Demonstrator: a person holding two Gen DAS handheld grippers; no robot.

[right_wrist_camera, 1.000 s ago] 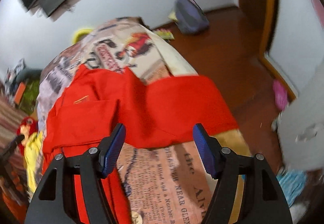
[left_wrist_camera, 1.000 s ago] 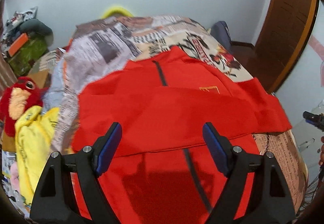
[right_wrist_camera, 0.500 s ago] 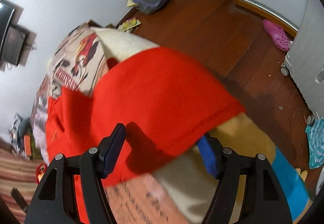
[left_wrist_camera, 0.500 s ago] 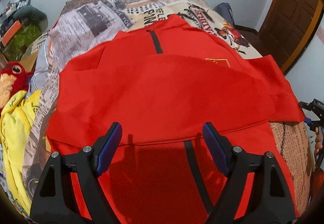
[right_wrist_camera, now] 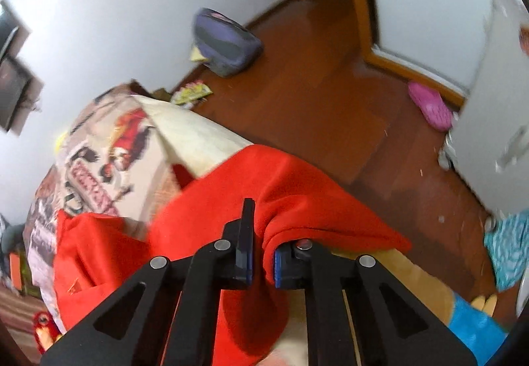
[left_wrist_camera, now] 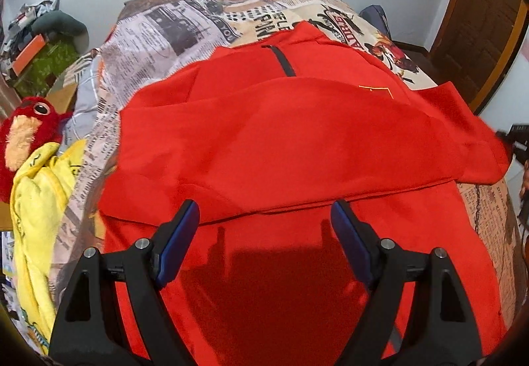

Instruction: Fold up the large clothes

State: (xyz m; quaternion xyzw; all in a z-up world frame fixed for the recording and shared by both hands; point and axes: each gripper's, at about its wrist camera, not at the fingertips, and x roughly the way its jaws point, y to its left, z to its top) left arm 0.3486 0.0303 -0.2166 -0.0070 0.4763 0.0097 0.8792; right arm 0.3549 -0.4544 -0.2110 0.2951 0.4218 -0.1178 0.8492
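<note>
Two grippers worked one red zip jacket (left_wrist_camera: 297, 141) spread across the bed (left_wrist_camera: 185, 22), its sleeve folded over the chest and its right part draped over the bed's right edge. The left gripper (left_wrist_camera: 264, 223) hovered above the lower front with jaws wide, holding nothing. The right gripper (right_wrist_camera: 261, 253) had its jaws narrowed onto a bunched fold of the jacket at that edge.

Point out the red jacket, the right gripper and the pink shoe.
red jacket (left_wrist_camera: 297, 134), left wrist view, folded-over sleeve.
right gripper (right_wrist_camera: 261, 253), right wrist view, between fingertips, shut on cloth.
pink shoe (right_wrist_camera: 429, 106), right wrist view, upper.
</note>
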